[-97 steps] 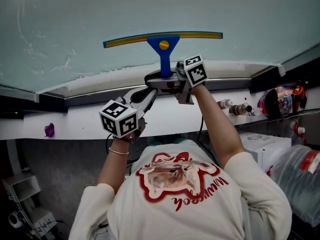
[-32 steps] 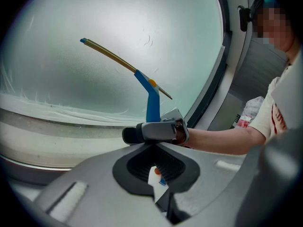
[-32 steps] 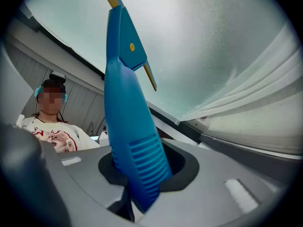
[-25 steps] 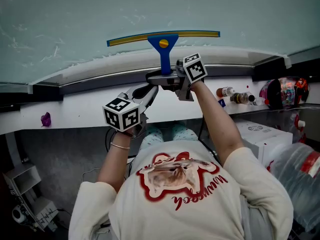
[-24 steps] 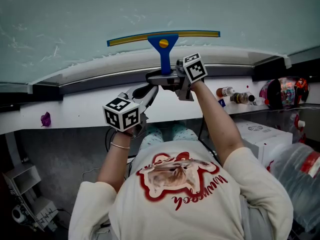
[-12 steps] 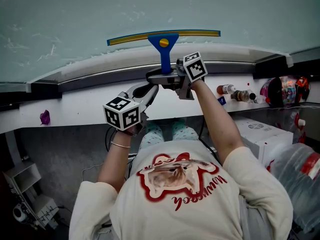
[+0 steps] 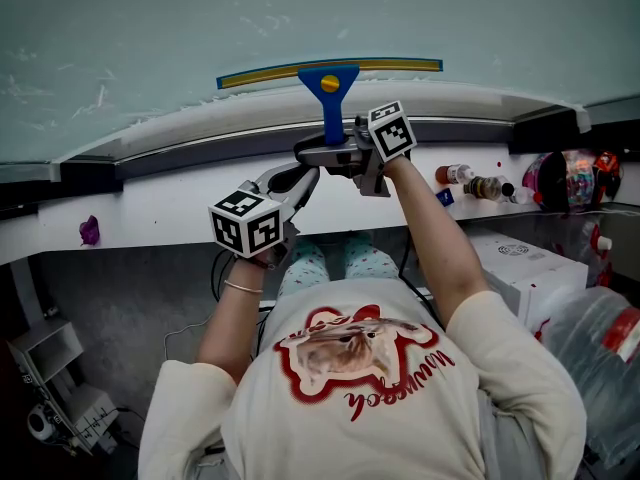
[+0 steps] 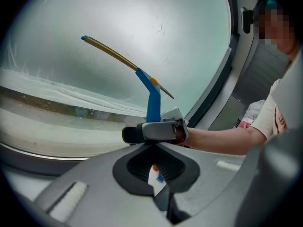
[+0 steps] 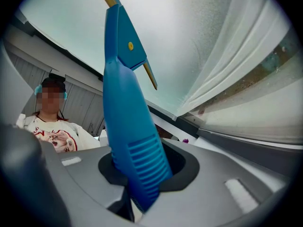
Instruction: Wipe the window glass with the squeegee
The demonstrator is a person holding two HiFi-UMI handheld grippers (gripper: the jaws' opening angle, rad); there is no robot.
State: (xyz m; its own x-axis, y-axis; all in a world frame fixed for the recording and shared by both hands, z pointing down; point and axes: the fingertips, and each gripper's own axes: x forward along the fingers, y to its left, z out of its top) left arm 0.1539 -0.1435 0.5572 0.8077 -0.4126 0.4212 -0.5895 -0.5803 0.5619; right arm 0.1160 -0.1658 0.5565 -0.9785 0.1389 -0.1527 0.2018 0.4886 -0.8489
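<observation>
Blue squeegee [image 7: 329,93] clamped by handle in right gripper [image 7: 335,155], blade against window glass [image 7: 180,18], low down. Left gripper [image 7: 297,180] closed, empty, below the glass. Smears [image 7: 100,98] on glass's left part; wiping probably unfinished.

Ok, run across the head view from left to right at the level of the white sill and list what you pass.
Small purple object → left gripper → blue plastic squeegee handle → small bottles → dark round object with colourful contents.
</observation>
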